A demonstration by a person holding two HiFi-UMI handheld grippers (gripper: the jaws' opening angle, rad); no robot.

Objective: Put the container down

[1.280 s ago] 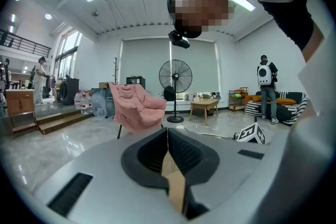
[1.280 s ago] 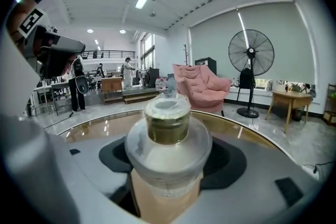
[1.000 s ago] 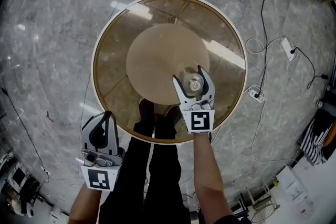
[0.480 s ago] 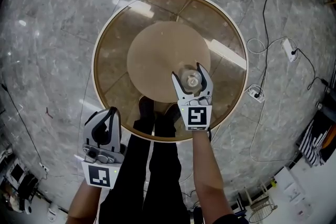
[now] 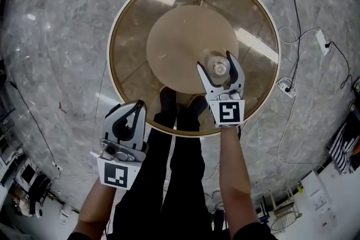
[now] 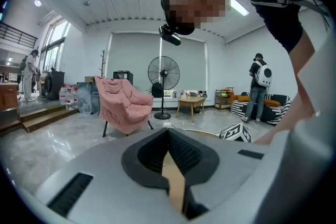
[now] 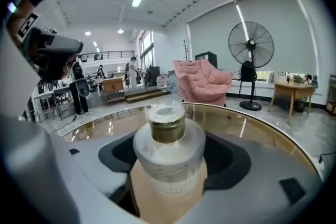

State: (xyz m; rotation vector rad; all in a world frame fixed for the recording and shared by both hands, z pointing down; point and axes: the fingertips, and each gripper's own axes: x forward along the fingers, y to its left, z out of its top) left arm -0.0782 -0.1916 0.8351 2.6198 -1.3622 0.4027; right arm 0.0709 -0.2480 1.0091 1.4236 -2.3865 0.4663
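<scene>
we hold the right gripper (image 5: 214,60) with its jaws closed against the sides of the clear frosted glass container with a gold neck (image 7: 168,157). it sits over the near-right part of the round glass-topped bench with a cream rim (image 5: 120,19). we cannot tell whether the container's base touches the glass. the left gripper (image 5: 135,105) is off the bench edge beside our legs, jaws pressed together, nothing between them.
</scene>
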